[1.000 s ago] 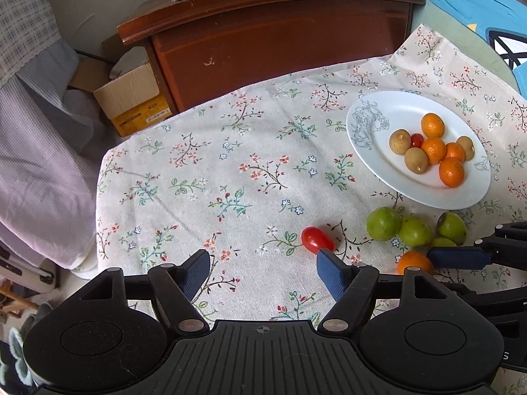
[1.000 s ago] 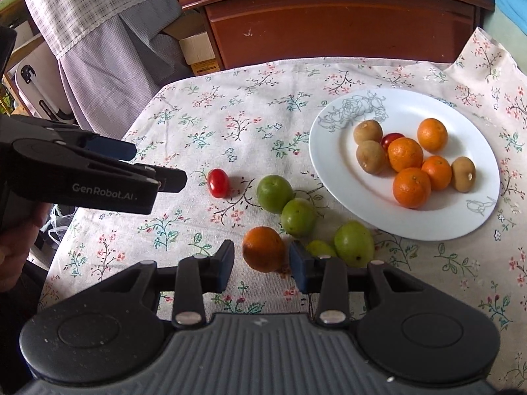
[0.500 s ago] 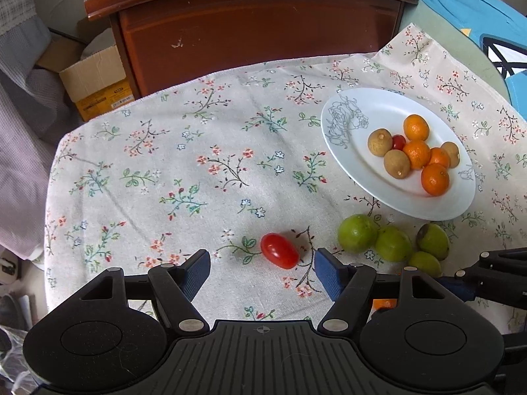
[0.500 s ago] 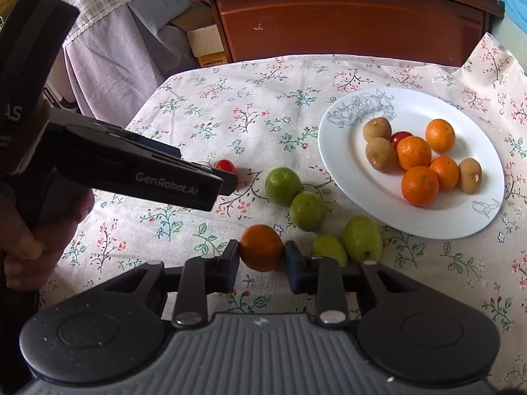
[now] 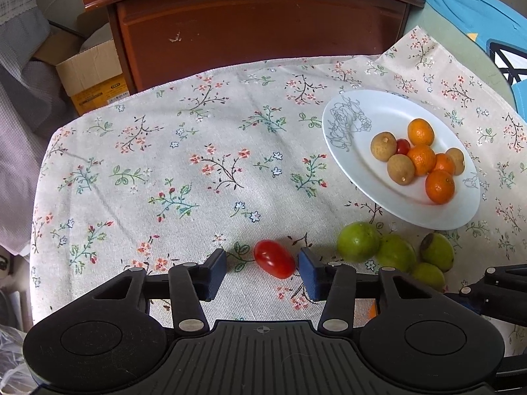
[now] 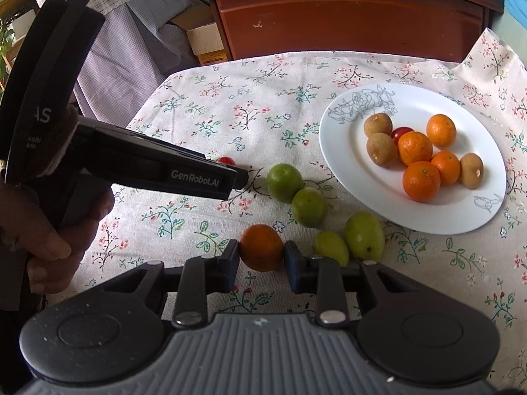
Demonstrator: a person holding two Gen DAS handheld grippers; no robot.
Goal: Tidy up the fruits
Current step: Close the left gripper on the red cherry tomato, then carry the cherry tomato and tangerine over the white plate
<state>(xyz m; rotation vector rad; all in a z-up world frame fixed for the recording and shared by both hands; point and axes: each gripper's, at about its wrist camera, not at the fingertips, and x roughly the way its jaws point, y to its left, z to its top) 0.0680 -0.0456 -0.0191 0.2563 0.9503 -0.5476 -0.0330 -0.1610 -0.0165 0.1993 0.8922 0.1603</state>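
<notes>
left tongs (image 5: 262,268) apart around tomato (image 5: 274,258); right tongs (image 6: 262,265) pinching orange (image 6: 261,247)

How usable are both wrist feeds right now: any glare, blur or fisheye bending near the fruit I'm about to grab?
Left wrist view: sharp, soft daylight, no glare; the cherry tomato between the left tool fingers is crisp, and the wooden cabinet edge bows from fisheye. Right wrist view: equally sharp; the orange in the right tool is clear, the white plate shows only mild sheen, corners vignette dark.
</notes>
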